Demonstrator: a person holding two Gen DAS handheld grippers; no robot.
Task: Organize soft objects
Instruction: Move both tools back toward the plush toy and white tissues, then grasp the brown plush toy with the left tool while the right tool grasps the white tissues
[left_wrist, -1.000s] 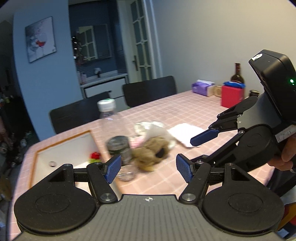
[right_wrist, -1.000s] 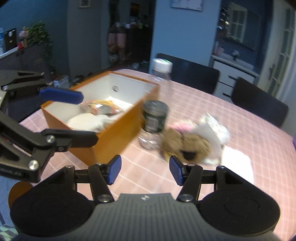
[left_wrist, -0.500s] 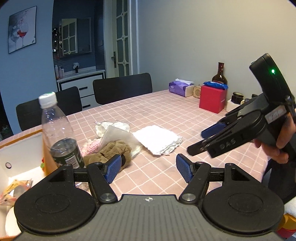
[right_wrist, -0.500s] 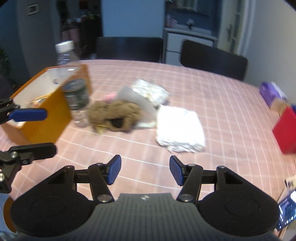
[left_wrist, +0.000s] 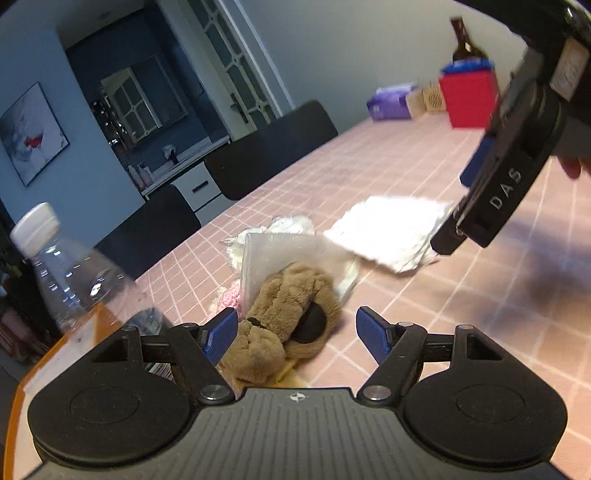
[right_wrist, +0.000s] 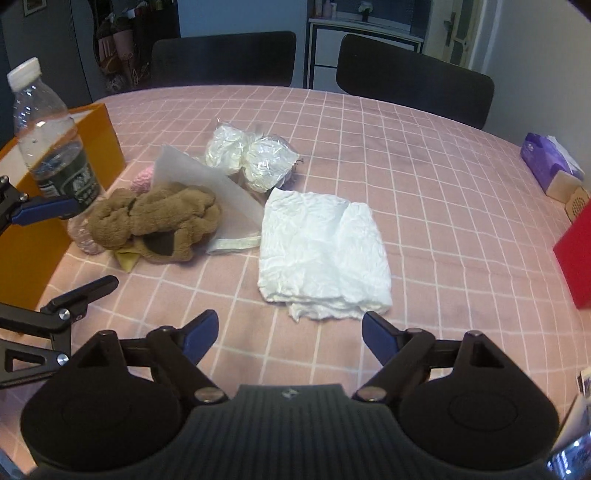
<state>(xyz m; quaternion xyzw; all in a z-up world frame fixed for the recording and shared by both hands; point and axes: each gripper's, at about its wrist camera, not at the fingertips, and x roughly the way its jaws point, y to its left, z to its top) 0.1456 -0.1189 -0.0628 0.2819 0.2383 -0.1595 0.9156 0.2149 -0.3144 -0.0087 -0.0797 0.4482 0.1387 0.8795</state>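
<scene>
Plush toy (left_wrist: 284, 317) lies near the table's (right_wrist: 443, 206) left edge beside the orange box (right_wrist: 92, 144), between the opening, empty left gripper (left_wrist: 295, 332); next, close on it, while the right gripper (right_wrist: 288, 332) opens empty before the white cloth (right_wrist: 325, 254).

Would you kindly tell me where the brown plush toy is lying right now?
In the right wrist view, the brown plush toy lies left of the white cloth, beside the water bottle.
</scene>
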